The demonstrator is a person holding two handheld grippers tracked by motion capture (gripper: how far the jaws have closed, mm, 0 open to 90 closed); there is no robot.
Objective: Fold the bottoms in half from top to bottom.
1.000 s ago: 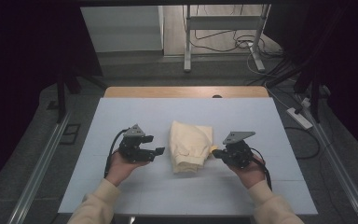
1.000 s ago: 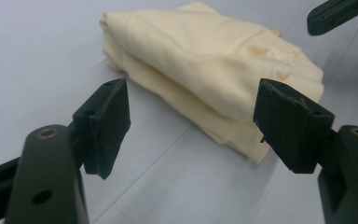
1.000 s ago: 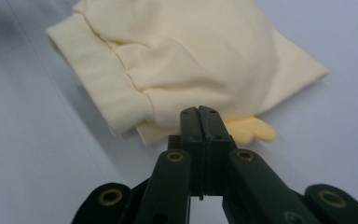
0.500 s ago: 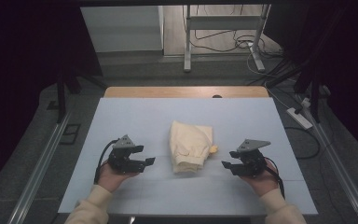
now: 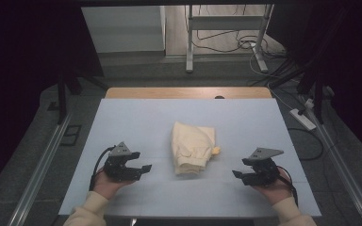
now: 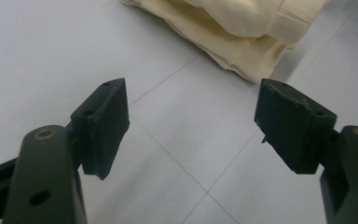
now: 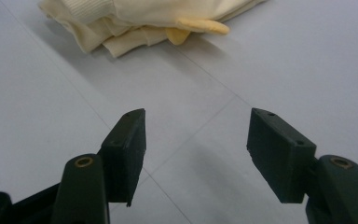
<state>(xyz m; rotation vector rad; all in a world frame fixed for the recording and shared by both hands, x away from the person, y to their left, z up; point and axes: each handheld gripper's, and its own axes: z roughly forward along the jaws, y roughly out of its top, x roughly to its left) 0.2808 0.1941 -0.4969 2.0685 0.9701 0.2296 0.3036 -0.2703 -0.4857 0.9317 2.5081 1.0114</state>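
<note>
A folded cream garment (image 5: 192,147) lies in the middle of the pale blue table top (image 5: 136,122), with a small yellow piece (image 5: 215,150) sticking out at its right side. My left gripper (image 5: 143,170) rests to the garment's left, apart from it and open, its jaws pointing at it. My right gripper (image 5: 238,175) is to the garment's right, also apart. Its jaws have just been opening and hold nothing. In the left gripper view the left gripper (image 6: 191,100) faces the garment's ribbed hem (image 6: 242,51). In the right gripper view the right gripper (image 7: 196,123) looks at the garment (image 7: 135,18).
A wooden strip (image 5: 188,92) borders the table's far edge. Beyond it stand a metal frame (image 5: 188,42) and loose cables (image 5: 226,40) on the floor. A power strip (image 5: 302,118) lies to the right, and rails run along both sides of the table.
Both hands have drawn away from the garment, the left one to the left and the right one to the right, and toward the near edge. The garment has stayed where it was.
</note>
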